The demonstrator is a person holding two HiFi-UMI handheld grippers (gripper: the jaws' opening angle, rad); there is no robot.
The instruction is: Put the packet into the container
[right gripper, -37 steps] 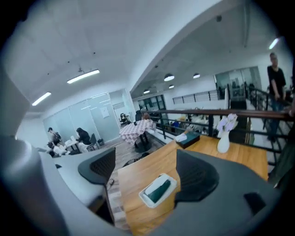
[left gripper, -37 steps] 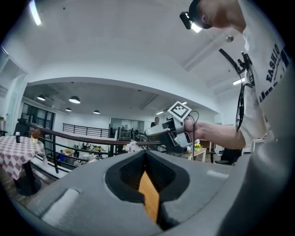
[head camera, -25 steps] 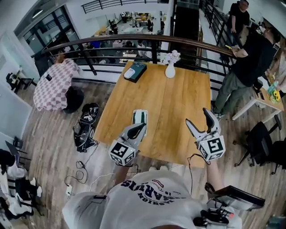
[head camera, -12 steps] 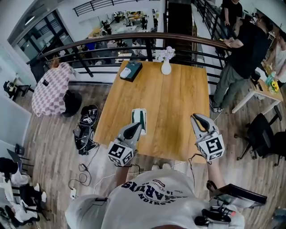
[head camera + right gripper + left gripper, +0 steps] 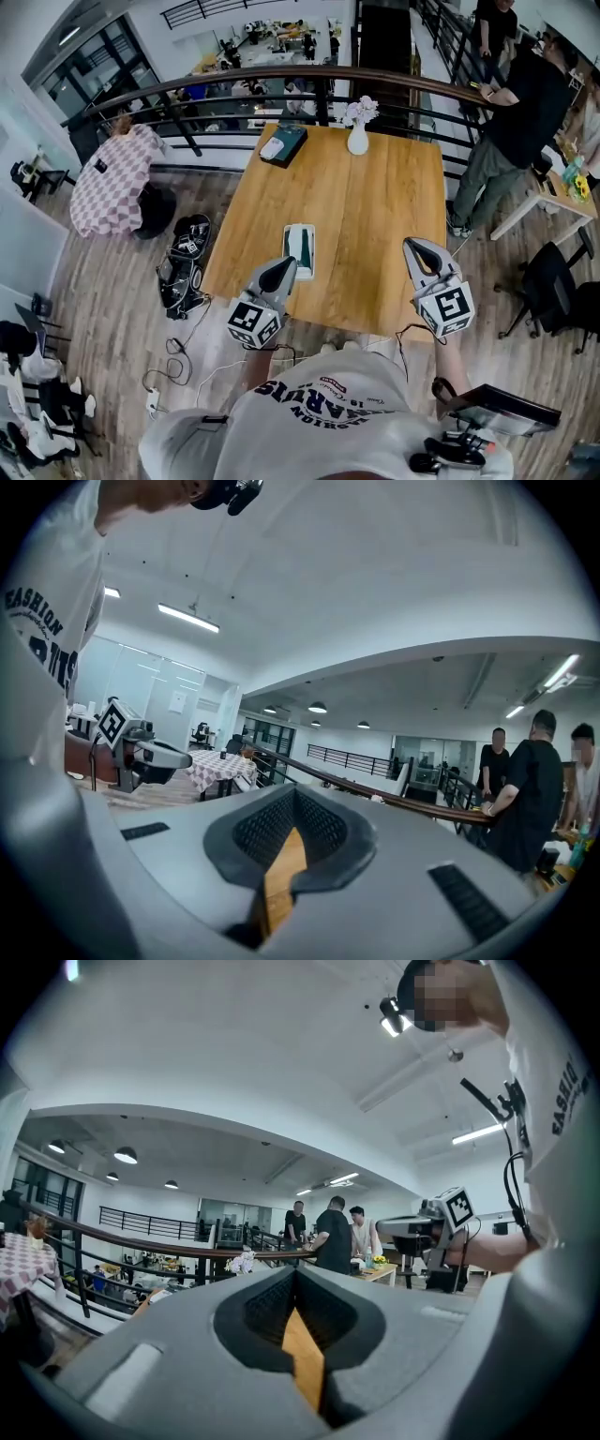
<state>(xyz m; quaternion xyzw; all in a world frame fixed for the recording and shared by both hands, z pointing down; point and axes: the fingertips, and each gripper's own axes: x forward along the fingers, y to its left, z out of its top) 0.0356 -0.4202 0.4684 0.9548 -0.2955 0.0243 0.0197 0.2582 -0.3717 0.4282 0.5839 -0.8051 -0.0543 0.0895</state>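
Observation:
A white and green packet (image 5: 298, 251) lies flat on the wooden table (image 5: 375, 225), towards its near edge. The dark container (image 5: 284, 147) stands at the table's far left corner with a white thing in it. My left gripper (image 5: 281, 272) is shut and empty, its tips just short of the packet's near left corner; its jaws meet in the left gripper view (image 5: 293, 1274). My right gripper (image 5: 419, 251) hovers over the near right edge of the table. Its jaws have just been closing and now stand shut with nothing between them (image 5: 295, 794).
A white vase with flowers (image 5: 357, 141) stands at the far middle of the table. A curved railing (image 5: 234, 89) runs behind it. People stand at the right (image 5: 525, 112), and one in a checked shirt (image 5: 117, 178) sits at the left. A bag (image 5: 183, 262) lies on the floor.
The right gripper's jaws have gone from wide open to shut on nothing. Both grippers have shifted slightly along the table's near edge. The packet has not moved.

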